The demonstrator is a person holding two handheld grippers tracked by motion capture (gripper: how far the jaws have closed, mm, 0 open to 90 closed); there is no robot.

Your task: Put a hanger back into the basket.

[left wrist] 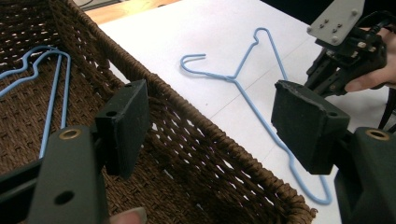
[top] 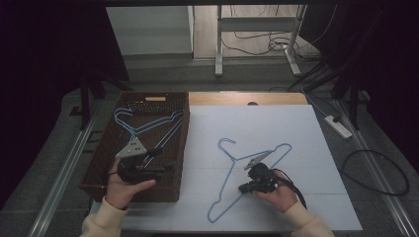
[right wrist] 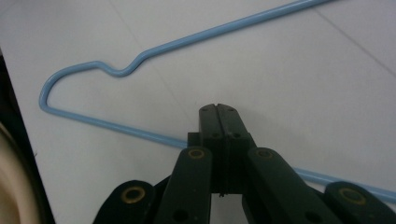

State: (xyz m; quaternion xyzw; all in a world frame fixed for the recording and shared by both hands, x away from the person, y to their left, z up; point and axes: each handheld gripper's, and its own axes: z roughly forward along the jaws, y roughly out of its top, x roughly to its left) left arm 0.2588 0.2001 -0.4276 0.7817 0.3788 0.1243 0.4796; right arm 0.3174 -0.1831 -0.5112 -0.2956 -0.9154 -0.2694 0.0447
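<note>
Nearest the camera, two forearms in cream sleeves enter from the bottom edge, each hand carrying one gripper; two grippers are counted. The right gripper point(top: 248, 183) is held low over the white board point(top: 316, 148), its jaws pressed flat together, and in the right gripper view the bottom wire of the hanger point(right wrist: 93, 121) is seen to run in under the closed pads and out the other side. Whether the wire is actually pinched or merely passes beneath cannot be told from these views; a grip on the wire is judged likely, since the tips sit right on its line. The low, tilted hold is judged to suit lifting a thin wire off a flat surface. The left gripper point(left wrist: 210, 121) is held above the near right rim of the basket point(top: 184, 148), jaws spread wide with nothing between them, probably kept ready to receive or steady the hanger. One hanger lies flat on the board, hook pointing away toward the far side, just right of the basket. Farther in, blue hangers point(top: 143, 129) lie inside the basket on its floor; two appear stacked, though the overlap makes the count uncertain. One basket and one board are counted.
</note>
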